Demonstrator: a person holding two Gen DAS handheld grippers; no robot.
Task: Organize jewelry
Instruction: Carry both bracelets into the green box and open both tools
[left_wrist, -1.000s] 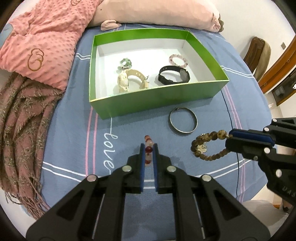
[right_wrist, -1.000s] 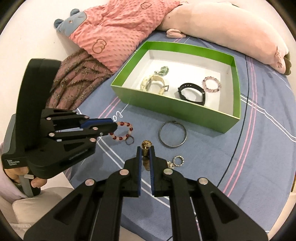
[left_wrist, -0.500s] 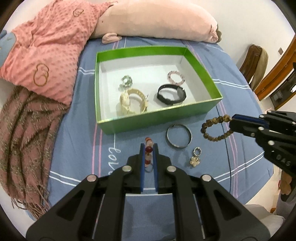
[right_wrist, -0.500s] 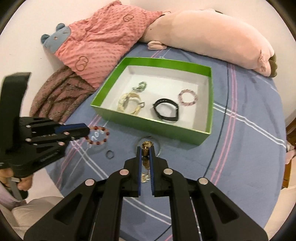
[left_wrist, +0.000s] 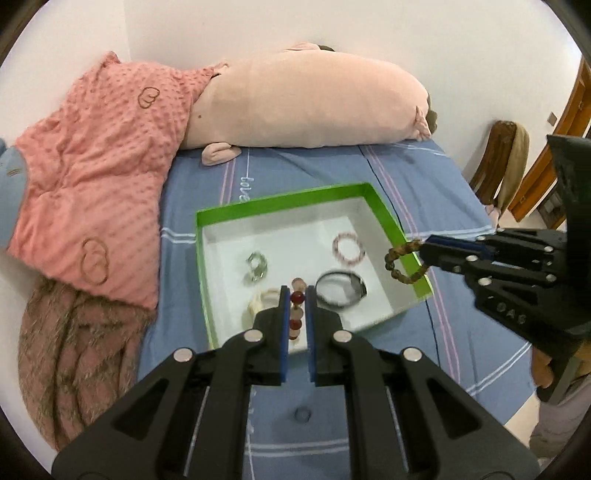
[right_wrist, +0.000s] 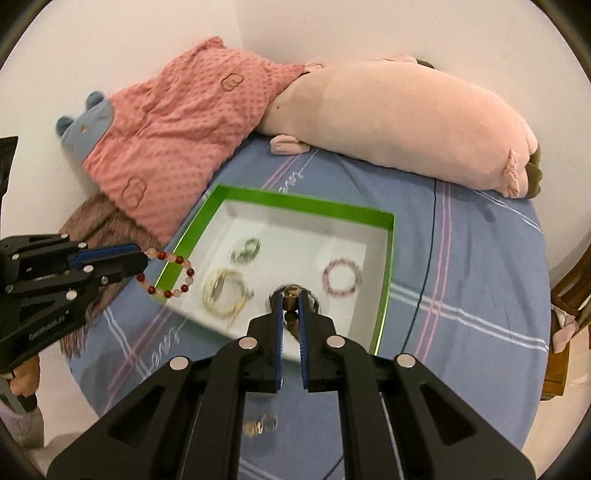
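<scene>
A green box with a white floor (left_wrist: 207, 236) (right_wrist: 295, 201) lies on the blue bedsheet. In it are a pink bead bracelet (left_wrist: 349, 250) (right_wrist: 341, 282), a black band (left_wrist: 341, 292), a cream watch (right_wrist: 223, 291) and a green-grey piece (left_wrist: 256, 266) (right_wrist: 245, 250). My left gripper (left_wrist: 297, 297) (right_wrist: 142, 264) is shut on a red-and-pink bead bracelet (left_wrist: 296, 308) (right_wrist: 168, 275), held above the box's near-left rim. My right gripper (right_wrist: 291, 301) (left_wrist: 421, 251) is shut on a brown bead bracelet (left_wrist: 402, 260) (right_wrist: 291, 293), held above the box's right rim.
A pink plush pig (left_wrist: 306, 101) (right_wrist: 399, 110) and a pink dotted blanket (left_wrist: 96, 173) (right_wrist: 184, 122) lie behind the box. A brown fringed scarf (left_wrist: 70, 350) is at the left. A small charm (right_wrist: 260, 428) and a small ring (left_wrist: 302, 414) lie on the sheet below the grippers.
Both grippers have lifted their bracelets off the sheet and moved forward and up, over the box. The metal bangle on the sheet has gone out of view.
</scene>
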